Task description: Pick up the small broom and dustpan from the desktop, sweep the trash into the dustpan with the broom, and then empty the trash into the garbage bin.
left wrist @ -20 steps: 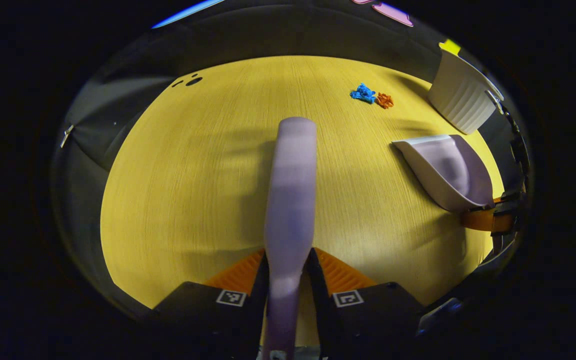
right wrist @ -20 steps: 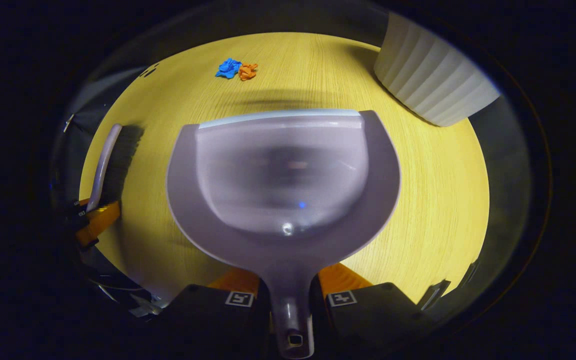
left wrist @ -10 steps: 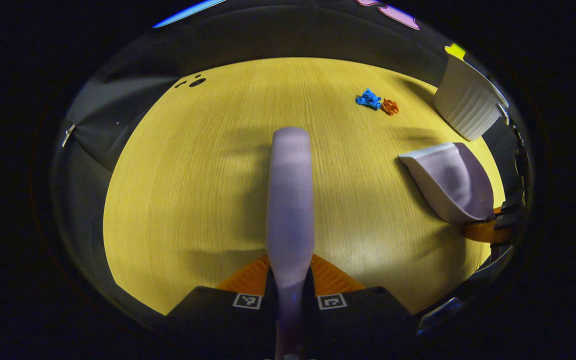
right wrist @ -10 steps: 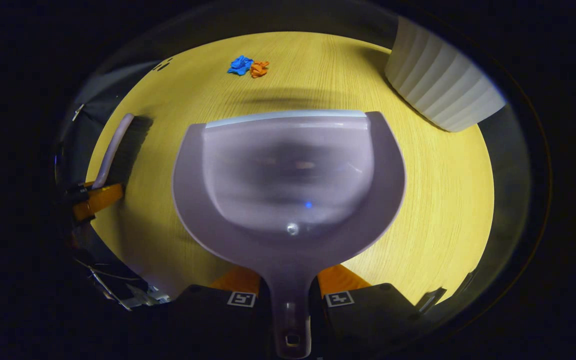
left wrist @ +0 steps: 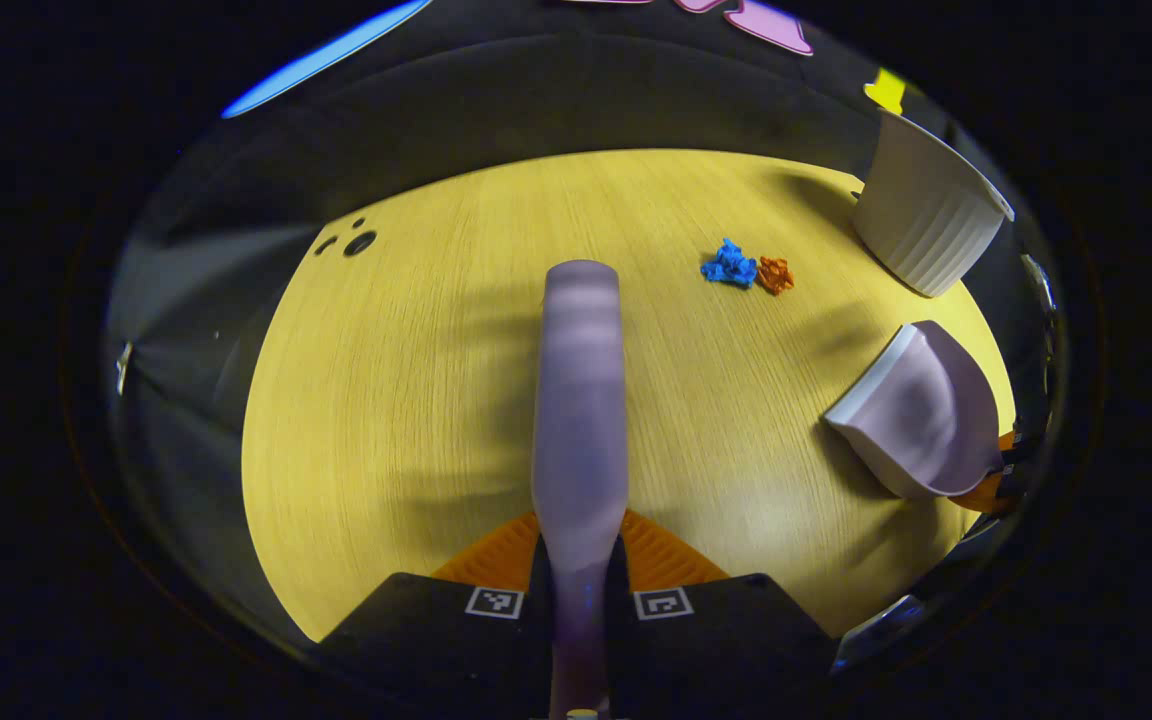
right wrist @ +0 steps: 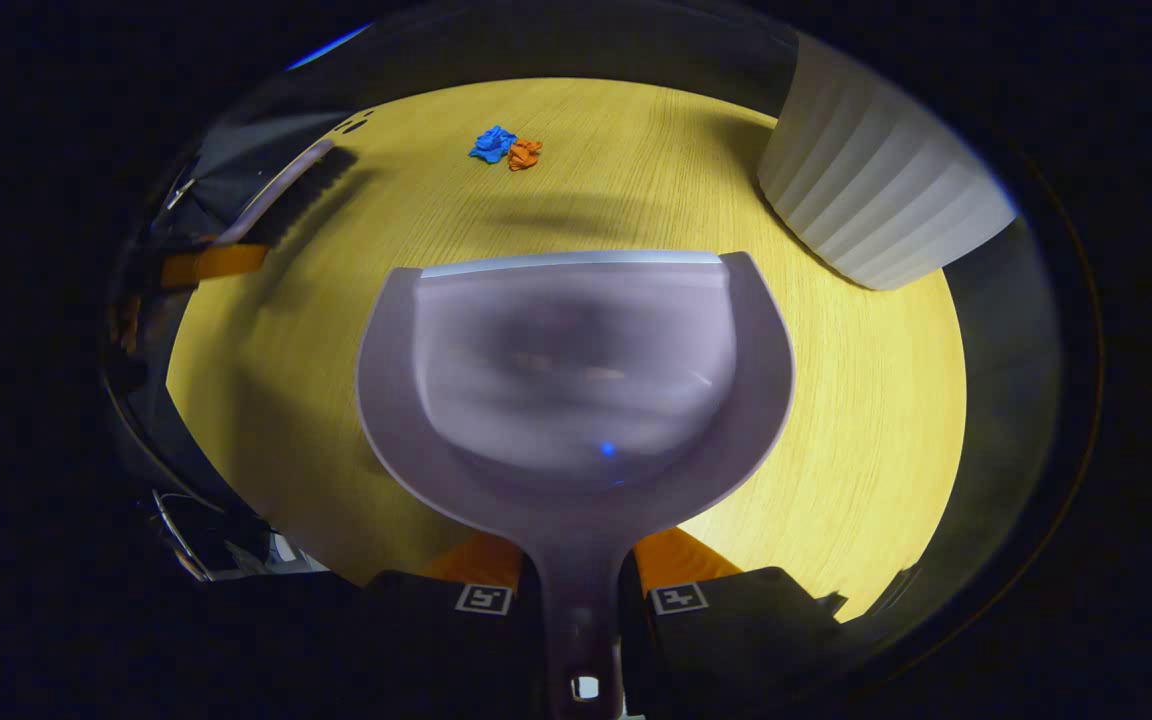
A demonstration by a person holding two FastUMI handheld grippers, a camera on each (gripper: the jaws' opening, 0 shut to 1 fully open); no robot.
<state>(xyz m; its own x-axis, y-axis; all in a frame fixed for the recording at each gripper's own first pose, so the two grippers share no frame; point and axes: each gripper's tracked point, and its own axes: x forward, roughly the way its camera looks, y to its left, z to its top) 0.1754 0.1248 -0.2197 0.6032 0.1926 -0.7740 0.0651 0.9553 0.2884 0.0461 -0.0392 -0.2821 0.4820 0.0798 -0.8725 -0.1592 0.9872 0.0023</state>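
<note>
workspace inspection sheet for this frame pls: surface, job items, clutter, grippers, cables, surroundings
Surface: yellow wood-grain desktop, small dark holes at far left corner.
Job's things: broom in left hand-held gripper; dustpan in right hand-held gripper, pan empty. Blue scrap and orange scrap lie touching on the desktop, unswept. White ribbed bin stands at the far right.
Clutter: nothing seen.
Grippers: both shut on their handles.
Cables: thin wires off the desktop's near left edge.
Surroundings: dark cloth booth wall.
</note>
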